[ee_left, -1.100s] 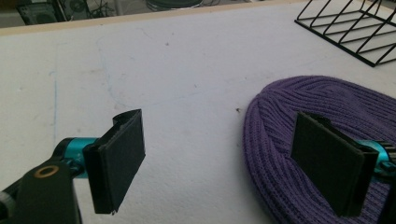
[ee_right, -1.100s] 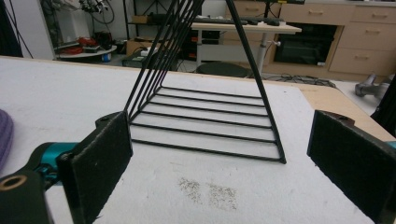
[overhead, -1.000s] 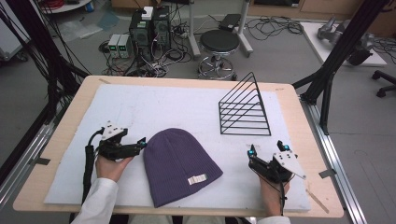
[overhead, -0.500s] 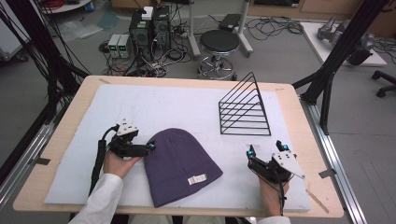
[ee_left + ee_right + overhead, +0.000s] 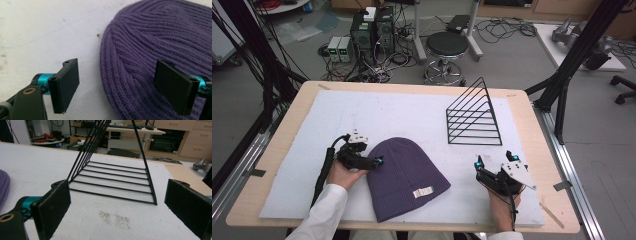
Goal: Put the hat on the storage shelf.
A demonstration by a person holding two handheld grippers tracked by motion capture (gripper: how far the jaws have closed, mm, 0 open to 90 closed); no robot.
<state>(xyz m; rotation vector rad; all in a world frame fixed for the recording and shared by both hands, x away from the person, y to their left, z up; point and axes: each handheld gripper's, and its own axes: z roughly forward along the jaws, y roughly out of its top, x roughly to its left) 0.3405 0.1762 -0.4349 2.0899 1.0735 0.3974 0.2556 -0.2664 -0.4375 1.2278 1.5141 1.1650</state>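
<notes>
The purple hat [image 5: 404, 175] lies flat on the white mat [image 5: 412, 115], low in the middle of the high view. The left gripper [image 5: 373, 161] is at the hat's left edge with its jaws wide apart, one over the mat and one over the hat. I think it is getting ready to grab that edge. Next it should dip down and pinch. The right gripper [image 5: 494, 161] rests at the lower right, jaws apart, facing the black wire rack [image 5: 474, 117].
</notes>
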